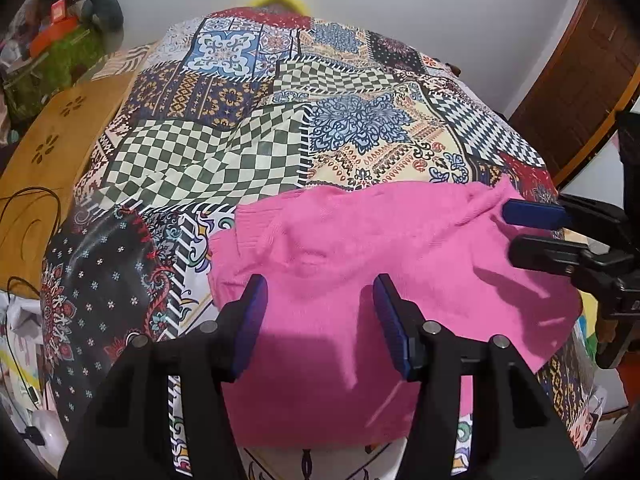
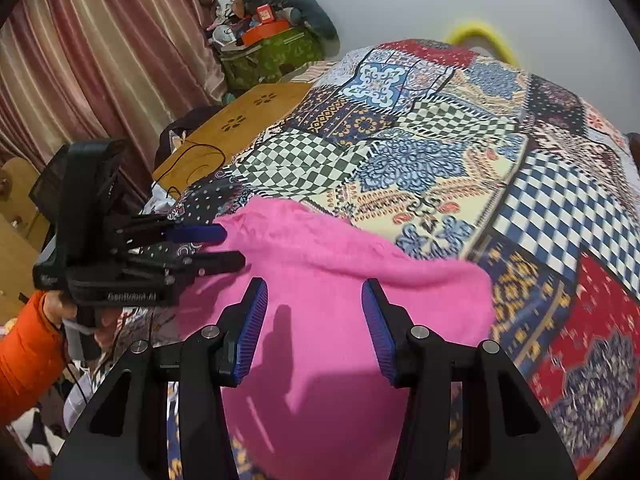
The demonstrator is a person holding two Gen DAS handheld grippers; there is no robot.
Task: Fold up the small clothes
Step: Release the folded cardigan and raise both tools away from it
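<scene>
Directly ahead of both our wide-spread grippers, left (image 1: 320,292) and right (image 2: 314,296), the pink garment (image 1: 360,248) lies crumpled on the patchwork cloth (image 1: 240,152), long axis crosswise, neither gripper holding it.

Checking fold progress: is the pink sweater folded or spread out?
Partly folded: pink sweater lies bunched on the patchwork bedspread, far edge doubled over.

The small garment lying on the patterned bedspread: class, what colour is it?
Pink garment, plain with no print, seen best in the left wrist view.
</scene>
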